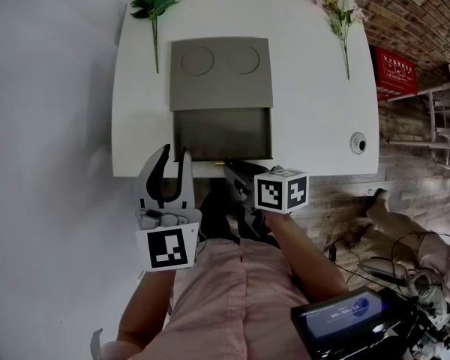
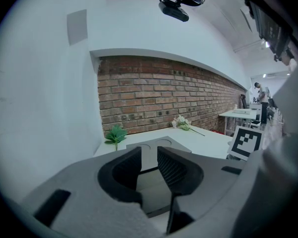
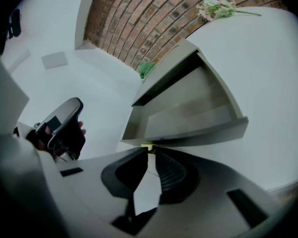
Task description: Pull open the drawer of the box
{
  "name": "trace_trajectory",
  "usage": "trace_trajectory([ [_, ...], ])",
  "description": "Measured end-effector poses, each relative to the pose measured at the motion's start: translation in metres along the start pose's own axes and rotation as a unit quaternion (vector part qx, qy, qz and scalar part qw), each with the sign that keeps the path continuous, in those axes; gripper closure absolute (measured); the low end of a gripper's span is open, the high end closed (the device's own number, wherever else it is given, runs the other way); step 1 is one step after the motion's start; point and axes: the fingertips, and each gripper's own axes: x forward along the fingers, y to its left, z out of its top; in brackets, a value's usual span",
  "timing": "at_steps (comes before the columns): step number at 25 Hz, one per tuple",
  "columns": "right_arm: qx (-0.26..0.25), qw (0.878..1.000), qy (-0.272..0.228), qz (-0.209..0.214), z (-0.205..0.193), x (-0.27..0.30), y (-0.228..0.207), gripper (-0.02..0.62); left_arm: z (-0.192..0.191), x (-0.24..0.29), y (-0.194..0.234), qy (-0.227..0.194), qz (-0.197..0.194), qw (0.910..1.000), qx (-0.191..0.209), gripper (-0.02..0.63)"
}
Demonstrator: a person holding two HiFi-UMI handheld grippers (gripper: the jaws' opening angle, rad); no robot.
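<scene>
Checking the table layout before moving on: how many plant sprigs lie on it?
2. A green leafy sprig lies at the far left, beside the box; a white-flowered sprig lies at the far right. None appears hidden.

Dim flat light, soft shadows; fisheye warp w/ dark corners, foregrnd blurry.

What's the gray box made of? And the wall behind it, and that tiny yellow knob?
The box looks like painted wood or board: flat, dull gray, no shine, though plastic is possible. The wall is bare red-brown brick with pale mortar lines. The knob is yellowish, perhaps brass, too small to tell.
</scene>
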Motion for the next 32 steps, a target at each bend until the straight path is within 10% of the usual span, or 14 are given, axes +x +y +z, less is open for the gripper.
trace_trajectory([
  [32, 0.000, 1.000, 0.015, 0.013, -0.024, -0.007, 0.005, 0.543, -0.001, -0.013, -0.018, 0.004, 0.001, 1.0000, 0.007, 0.502],
])
